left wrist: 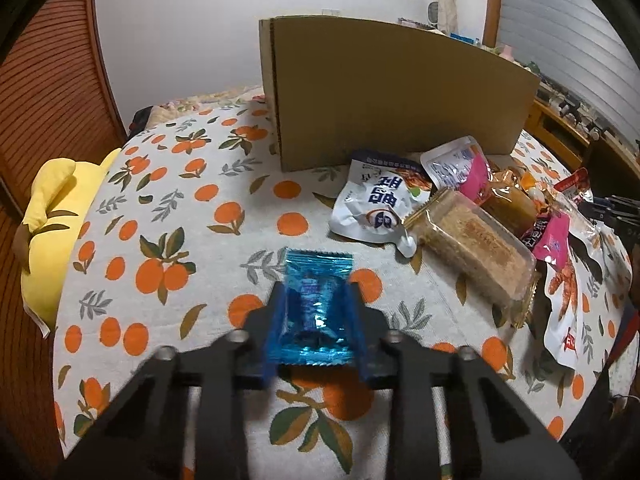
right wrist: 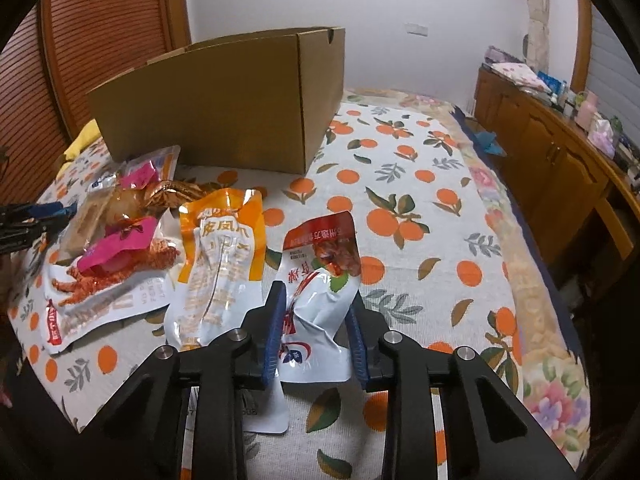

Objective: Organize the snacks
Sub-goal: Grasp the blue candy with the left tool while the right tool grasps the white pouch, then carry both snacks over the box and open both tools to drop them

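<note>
With the blue foil packet (left wrist: 316,308) pinched in the left gripper (left wrist: 317,296) and the red-and-white pouch (right wrist: 318,300) in the right gripper (right wrist: 316,300) above the orange-print cloth (right wrist: 420,240), both should be lifted over the cardboard box (left wrist: 392,92) rim before release.

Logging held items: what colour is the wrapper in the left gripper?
Shiny metallic blue foil snack wrapper, pinched in the left gripper; clearest in the left wrist view.
</note>
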